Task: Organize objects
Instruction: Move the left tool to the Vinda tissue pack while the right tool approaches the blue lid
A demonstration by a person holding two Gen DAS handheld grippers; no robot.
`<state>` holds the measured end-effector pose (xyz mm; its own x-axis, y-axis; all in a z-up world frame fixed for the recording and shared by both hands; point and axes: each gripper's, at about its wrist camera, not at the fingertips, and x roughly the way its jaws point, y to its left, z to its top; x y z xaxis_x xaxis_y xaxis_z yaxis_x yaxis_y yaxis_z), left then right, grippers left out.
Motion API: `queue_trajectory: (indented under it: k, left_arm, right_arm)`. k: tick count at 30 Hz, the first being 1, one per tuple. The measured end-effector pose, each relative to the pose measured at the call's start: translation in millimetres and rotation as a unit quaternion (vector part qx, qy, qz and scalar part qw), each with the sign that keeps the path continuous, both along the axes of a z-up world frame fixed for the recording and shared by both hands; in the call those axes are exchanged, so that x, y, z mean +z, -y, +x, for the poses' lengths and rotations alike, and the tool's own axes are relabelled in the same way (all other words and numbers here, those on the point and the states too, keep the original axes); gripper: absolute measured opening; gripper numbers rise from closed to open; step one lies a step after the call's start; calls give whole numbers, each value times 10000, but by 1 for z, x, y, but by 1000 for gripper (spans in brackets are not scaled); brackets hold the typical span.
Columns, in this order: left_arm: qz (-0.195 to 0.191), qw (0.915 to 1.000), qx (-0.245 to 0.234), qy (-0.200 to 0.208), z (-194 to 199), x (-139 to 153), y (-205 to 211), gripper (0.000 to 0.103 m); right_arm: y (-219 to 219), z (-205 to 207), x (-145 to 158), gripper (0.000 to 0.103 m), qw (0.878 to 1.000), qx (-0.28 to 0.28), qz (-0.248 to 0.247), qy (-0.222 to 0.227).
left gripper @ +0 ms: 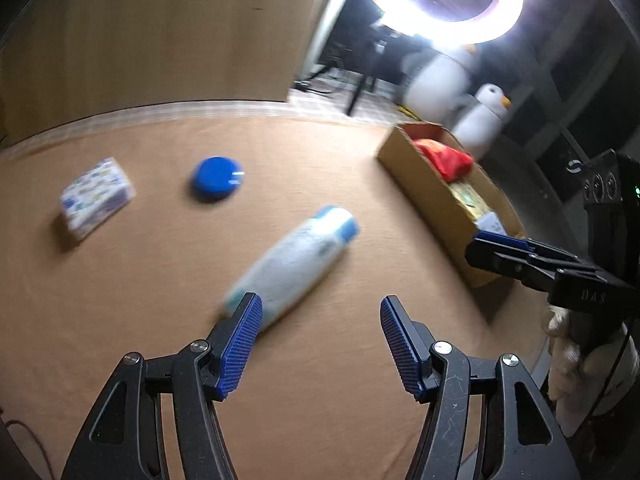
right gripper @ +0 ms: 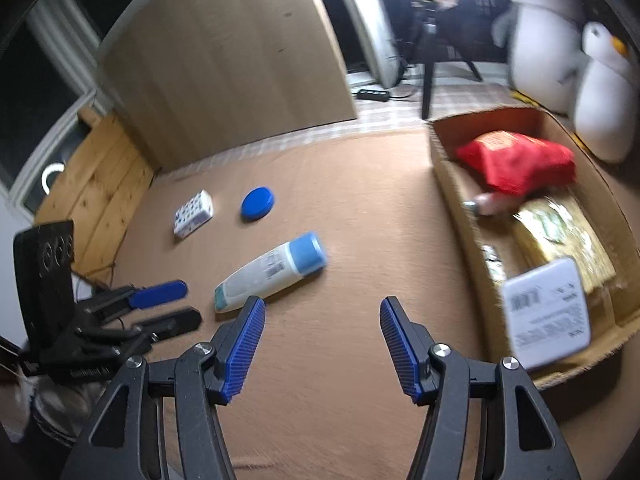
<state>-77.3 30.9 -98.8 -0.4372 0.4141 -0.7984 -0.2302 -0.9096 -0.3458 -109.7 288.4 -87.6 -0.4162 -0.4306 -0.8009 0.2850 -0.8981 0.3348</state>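
Note:
A white bottle with a blue cap (left gripper: 296,260) (right gripper: 272,276) lies on its side on the brown table. Farther back rest a round blue lid (left gripper: 217,179) (right gripper: 258,203) and a small patterned box (left gripper: 96,196) (right gripper: 193,213). My left gripper (left gripper: 320,320) (right gripper: 176,308) is open and holds nothing, just short of the bottle's base. My right gripper (right gripper: 322,320) (left gripper: 486,246) is also open and holds nothing, beside the near corner of the cardboard box (left gripper: 416,176) (right gripper: 460,200). Inside that box lie a red bag (left gripper: 444,158) (right gripper: 516,162), a gold packet (right gripper: 560,236) and a white labelled pack (right gripper: 548,312).
Two plush penguins (left gripper: 480,116) (right gripper: 600,92) stand behind the cardboard box. A wooden panel (left gripper: 160,40) rises at the table's far edge. A wooden crate (right gripper: 96,184) sits at the left. A ring light (left gripper: 460,12) glares overhead.

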Motion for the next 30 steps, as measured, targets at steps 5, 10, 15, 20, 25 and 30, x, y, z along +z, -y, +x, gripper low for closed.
queue_trajectory:
  k: [5,10,15,20,25,30]
  left_arm:
    - [19,9996,275,15,5,-4,39,65]
    - [-11,9989,469,22,4,-8,68,65]
    - [-106,9978,655,-40,-5,-6,96,65]
    - [-309,9962,805,-149,-27,1,118,65]
    - [-674,9943,811,-174,-66,-1,135,66]
    - [-804,9943,697,-87,-108,-9,147,67]
  right_arm:
    - [26,-2,-2,56,10000,59,27,54]
    - [47,-8,-3,56,9999,90,67,91]
    - [67,-20,-3,56,9999,111,56,115]
    - [87,-41,0,56,9998,164,85,75]
    - [107,-70,-1,56,9995,246,97,152]
    - [121,-98,-8,56,9990,271,27,340]
